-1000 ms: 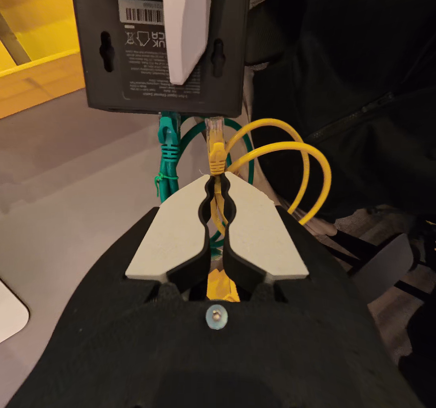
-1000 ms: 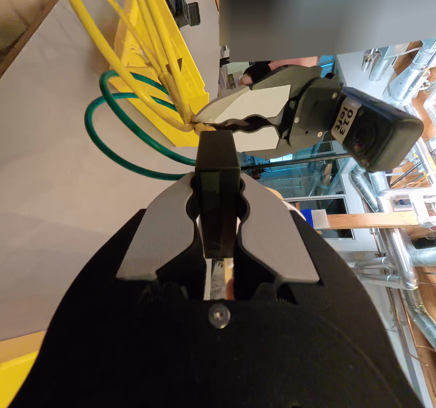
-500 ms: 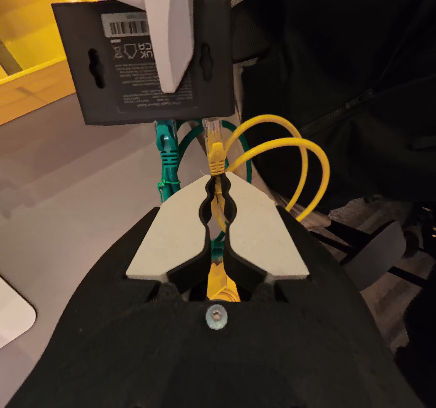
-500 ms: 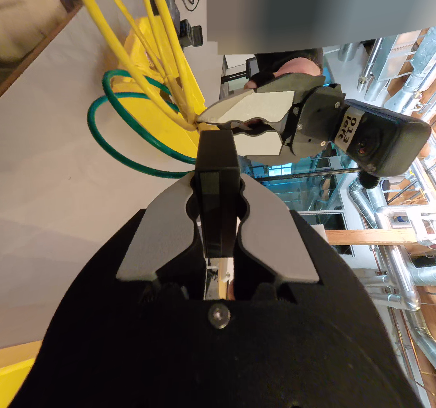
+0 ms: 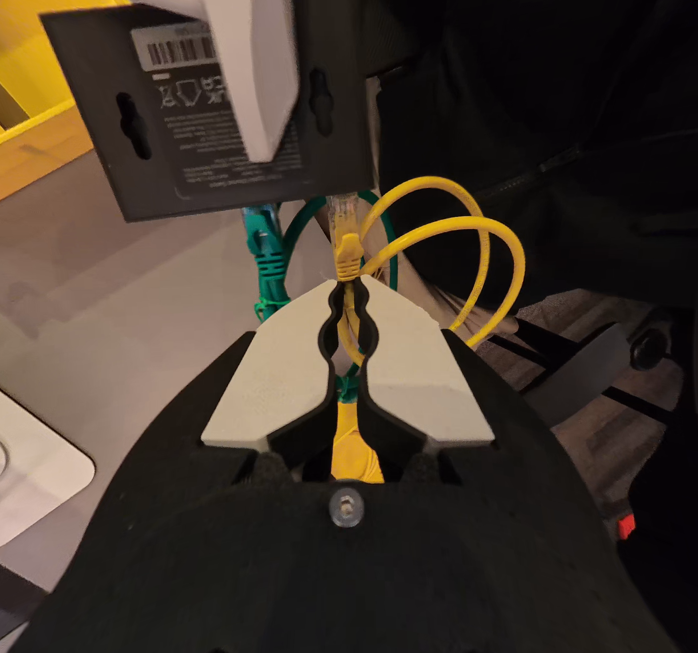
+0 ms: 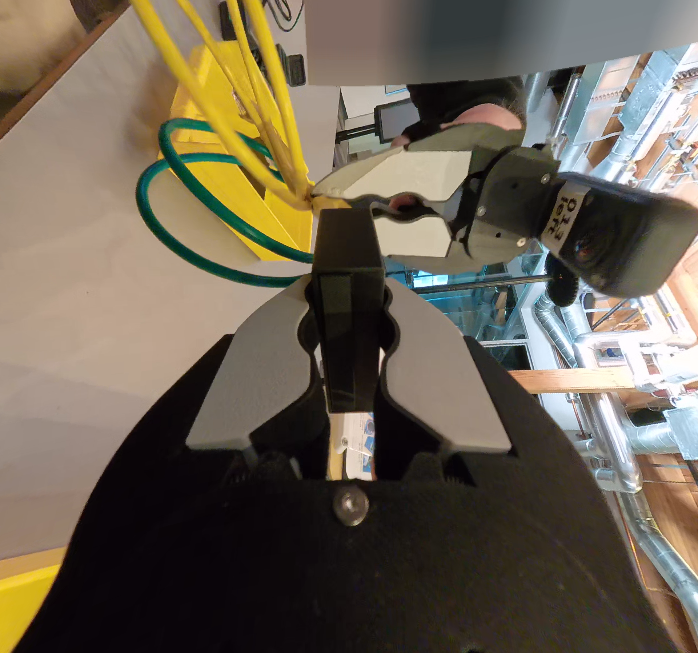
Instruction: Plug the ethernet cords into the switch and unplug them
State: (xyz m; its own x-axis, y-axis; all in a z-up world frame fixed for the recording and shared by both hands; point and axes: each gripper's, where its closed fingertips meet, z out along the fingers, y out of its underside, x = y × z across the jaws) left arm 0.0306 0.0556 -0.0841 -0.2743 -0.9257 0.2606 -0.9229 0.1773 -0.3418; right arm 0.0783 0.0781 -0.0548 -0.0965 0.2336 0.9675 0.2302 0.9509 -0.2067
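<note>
The black switch [image 5: 181, 132] hangs in the air, underside towards the left wrist view, held edge-on by my right gripper [image 6: 349, 287], which is shut on it [image 6: 347, 257]. A green ethernet cord [image 5: 266, 249] is plugged into its lower edge. My left gripper [image 5: 349, 283] is shut on the yellow ethernet cord [image 5: 347, 253] just behind its boot. The clear plug tip [image 5: 342, 207] sits at the switch's port edge; how deep it sits I cannot tell. Yellow loops [image 5: 487, 257] hang to the right. The left gripper also shows in the right wrist view [image 6: 317, 192].
A grey tabletop [image 5: 94, 275] lies below, with a yellow bin [image 6: 226, 166] on it and a white object [image 5: 34, 468] at the left edge. A person in dark clothing [image 5: 547, 105] is close on the right. Chair legs [image 5: 589, 366] show lower right. My hands' fingertips stand some 6 cm from each other.
The switch has tilted and drifted right and closer in the left wrist view. The yellow plug stays at the port edge. Both grips are unchanged.
</note>
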